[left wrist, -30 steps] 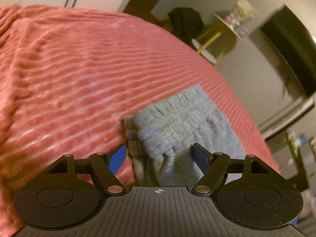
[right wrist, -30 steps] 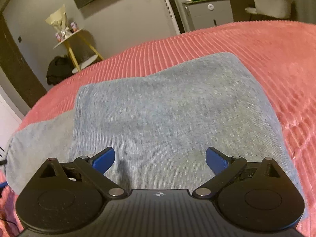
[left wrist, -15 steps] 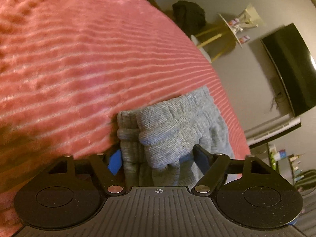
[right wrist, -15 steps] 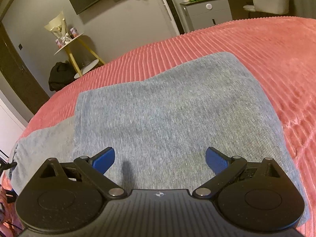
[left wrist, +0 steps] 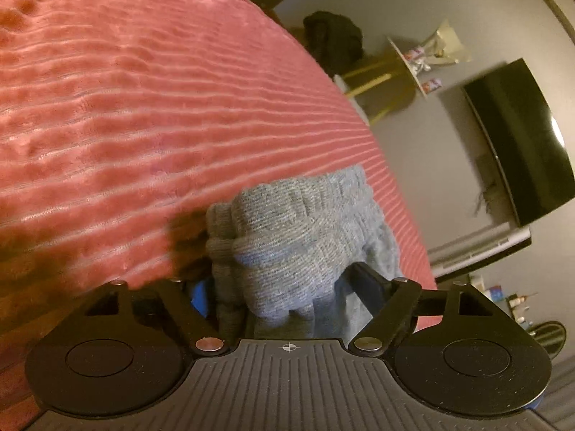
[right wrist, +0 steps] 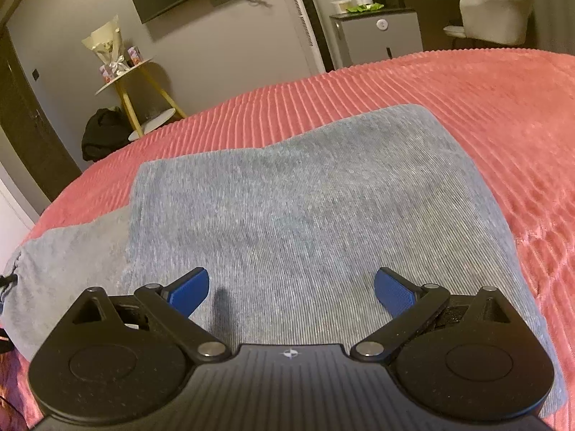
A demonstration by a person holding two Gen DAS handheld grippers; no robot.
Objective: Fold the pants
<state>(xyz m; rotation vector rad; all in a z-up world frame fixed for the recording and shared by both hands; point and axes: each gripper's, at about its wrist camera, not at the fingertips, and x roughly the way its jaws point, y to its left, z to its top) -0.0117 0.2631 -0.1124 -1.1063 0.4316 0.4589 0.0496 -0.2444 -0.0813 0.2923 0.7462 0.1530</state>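
The left gripper (left wrist: 284, 287) is clamped on the bunched ribbed waistband of the grey knit pants (left wrist: 305, 230) — nearest arm to the work. The right gripper (right wrist: 291, 287) hovers spread, holding nothing, over the pants' folded body, which stretches away across the coral ribbed bedspread (right wrist: 485, 107).

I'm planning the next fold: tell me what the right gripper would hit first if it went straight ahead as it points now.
The right gripper, jaws open, points low over the folded grey pants. Going straight on, it would likely meet that cloth first, just ahead of its fingertips, before the pink bedspread. Its height above the cloth is hard to judge.
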